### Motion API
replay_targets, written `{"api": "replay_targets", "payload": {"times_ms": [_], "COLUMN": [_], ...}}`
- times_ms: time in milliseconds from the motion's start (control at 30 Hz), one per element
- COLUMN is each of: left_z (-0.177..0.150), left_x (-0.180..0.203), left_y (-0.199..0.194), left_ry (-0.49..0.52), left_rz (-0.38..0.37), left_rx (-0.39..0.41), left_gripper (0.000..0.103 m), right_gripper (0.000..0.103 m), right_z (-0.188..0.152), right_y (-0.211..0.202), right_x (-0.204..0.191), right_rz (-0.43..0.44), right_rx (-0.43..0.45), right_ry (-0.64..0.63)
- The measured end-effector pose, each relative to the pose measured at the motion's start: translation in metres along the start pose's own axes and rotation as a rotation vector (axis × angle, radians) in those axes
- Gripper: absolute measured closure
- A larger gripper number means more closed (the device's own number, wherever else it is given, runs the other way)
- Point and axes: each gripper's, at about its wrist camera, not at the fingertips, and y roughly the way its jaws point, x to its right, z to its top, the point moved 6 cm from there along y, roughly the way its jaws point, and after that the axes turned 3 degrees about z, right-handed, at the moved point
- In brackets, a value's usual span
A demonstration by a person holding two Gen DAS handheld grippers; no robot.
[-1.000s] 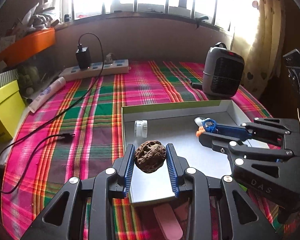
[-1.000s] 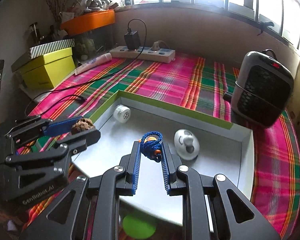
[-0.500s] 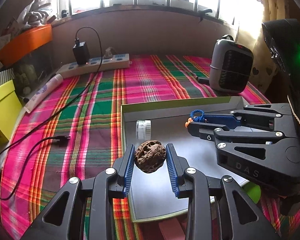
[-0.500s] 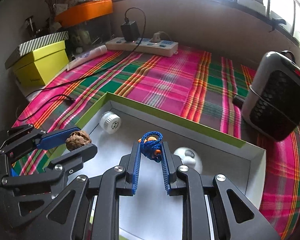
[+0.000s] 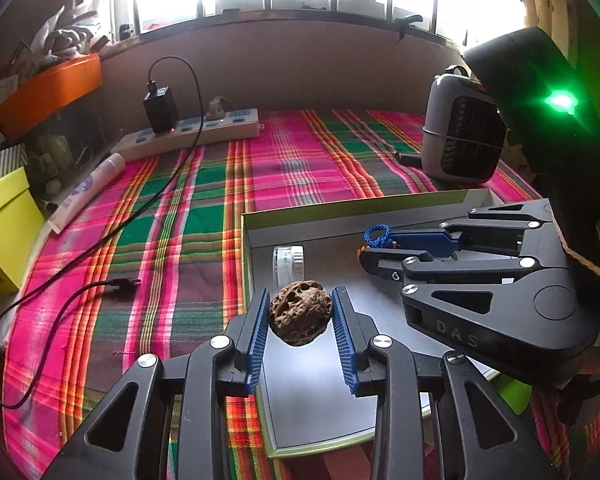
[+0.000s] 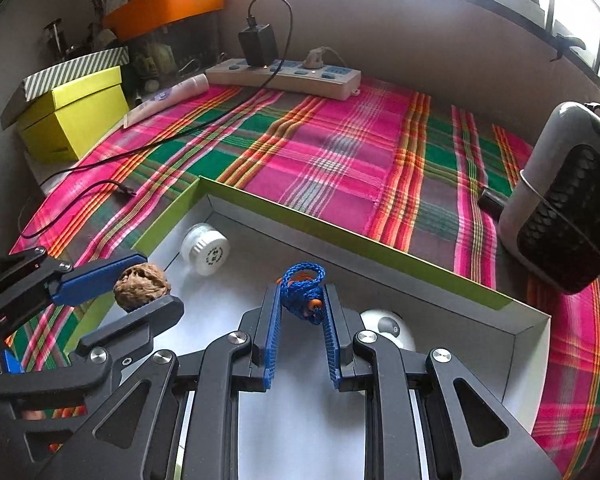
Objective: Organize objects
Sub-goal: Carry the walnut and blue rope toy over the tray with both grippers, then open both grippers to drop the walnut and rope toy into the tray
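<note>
My left gripper (image 5: 300, 308) is shut on a brown wrinkled walnut (image 5: 299, 313) and holds it above the near left part of a shallow grey box with a green rim (image 5: 340, 206). The walnut also shows in the right wrist view (image 6: 142, 286). My right gripper (image 6: 302, 300) is shut on a blue braided cord with orange beads (image 6: 303, 286), above the middle of the box (image 6: 340, 236); it shows in the left wrist view (image 5: 374, 246). A small white jar (image 6: 206, 245) lies on its side in the box's far left corner. A white rounded object (image 6: 388, 326) lies in the box, partly hidden by my right fingers.
The box sits on a pink and green plaid cloth (image 5: 204, 208). A grey heater (image 6: 568, 200) stands at the right. A power strip with a black charger (image 6: 284, 74), its cable, a white tube (image 6: 168, 98) and a yellow box (image 6: 72, 114) lie at the back left.
Both grippers have lifted and drawn back a little over the box, each still holding its object. The right gripper has swung leftward in the left wrist view.
</note>
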Motion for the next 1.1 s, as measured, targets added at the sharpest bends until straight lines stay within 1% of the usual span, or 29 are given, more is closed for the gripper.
{"api": "replay_targets", "payload": {"times_ms": [200, 600, 700, 767, 1100], "left_z": [0.001, 0.001, 0.001, 0.001, 0.001], "left_x": [0.001, 0.001, 0.001, 0.001, 0.002], "left_y": [0.0, 0.001, 0.001, 0.001, -0.003], "left_ry": [0.0, -0.001, -0.002, -0.001, -0.007], "left_rz": [0.0, -0.001, -0.003, -0.002, -0.011], "left_rx": [0.0, 0.0, -0.001, -0.001, 0.004], "left_gripper": [0.073, 0.073, 0.072, 0.072, 0.069], "right_gripper": [0.082, 0.08, 0.078, 0.071, 0.071], "right_z": [0.001, 0.001, 0.001, 0.002, 0.003], "right_y": [0.003, 0.004, 0.003, 0.002, -0.007], "right_x": [0.0, 0.001, 0.003, 0.004, 0.005], "right_rz": [-0.013, -0.005, -0.003, 0.0, 0.002], "right_rx": [-0.019, -0.032, -0.024, -0.017, 0.009], "right_ry": [-0.002, 0.013, 0.03, 0.043, 0.071]}}
